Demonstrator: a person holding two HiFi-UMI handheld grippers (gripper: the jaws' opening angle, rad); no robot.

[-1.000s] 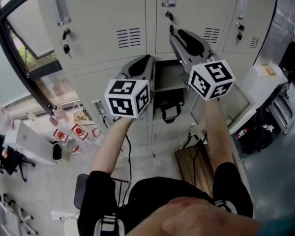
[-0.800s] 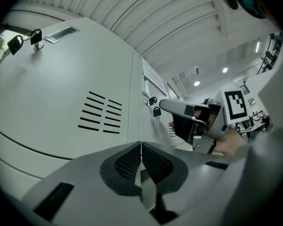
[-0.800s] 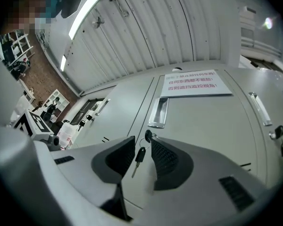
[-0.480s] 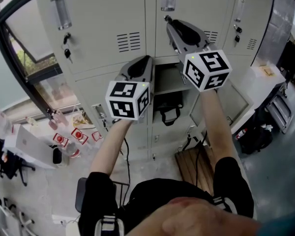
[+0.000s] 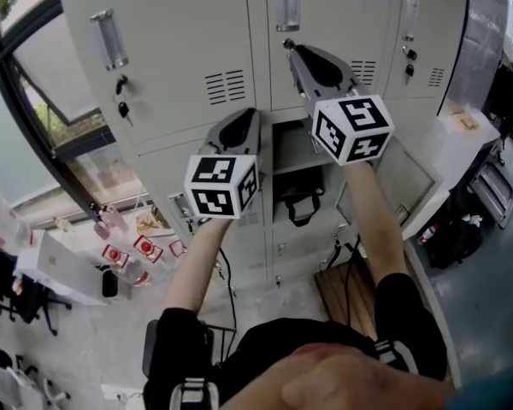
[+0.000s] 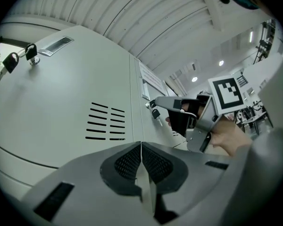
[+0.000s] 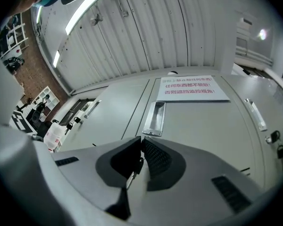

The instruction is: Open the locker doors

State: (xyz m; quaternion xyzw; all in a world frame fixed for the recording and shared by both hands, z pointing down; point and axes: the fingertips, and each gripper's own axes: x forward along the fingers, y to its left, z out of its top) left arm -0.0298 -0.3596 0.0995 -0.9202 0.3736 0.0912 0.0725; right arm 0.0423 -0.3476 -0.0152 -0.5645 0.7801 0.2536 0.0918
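- The right gripper [image 7: 141, 141], raised against a bank of pale grey metal lockers, has its jaws all but together. They have just been closing, and what looks like a small dark key [image 7: 136, 169] hanging from the lock is pinched between the pads, though the view there is cramped
- The left gripper [image 6: 141, 145] hangs lower, jaws pressed together on nothing. Its tip is by the edge of the open lower compartment [image 5: 295, 143], where a black strapped bag [image 5: 297, 203] is stowed
- The key belongs to the closed upper middle locker door [image 7: 193, 121], whose recessed steel pull handle [image 7: 154, 118] lies just beyond the right jaws, with a red-lettered white notice [image 7: 192, 88] further on
- The step in hand appears to be taking hold of the key to unlock that door. The next move calls for a firm grip and a turn of the wrist, then a pull to swing the door out
- Compared with a second ago, the right gripper has climbed the door to the key, and jaws that stood apart are now nearly closed; the left gripper has hardly moved
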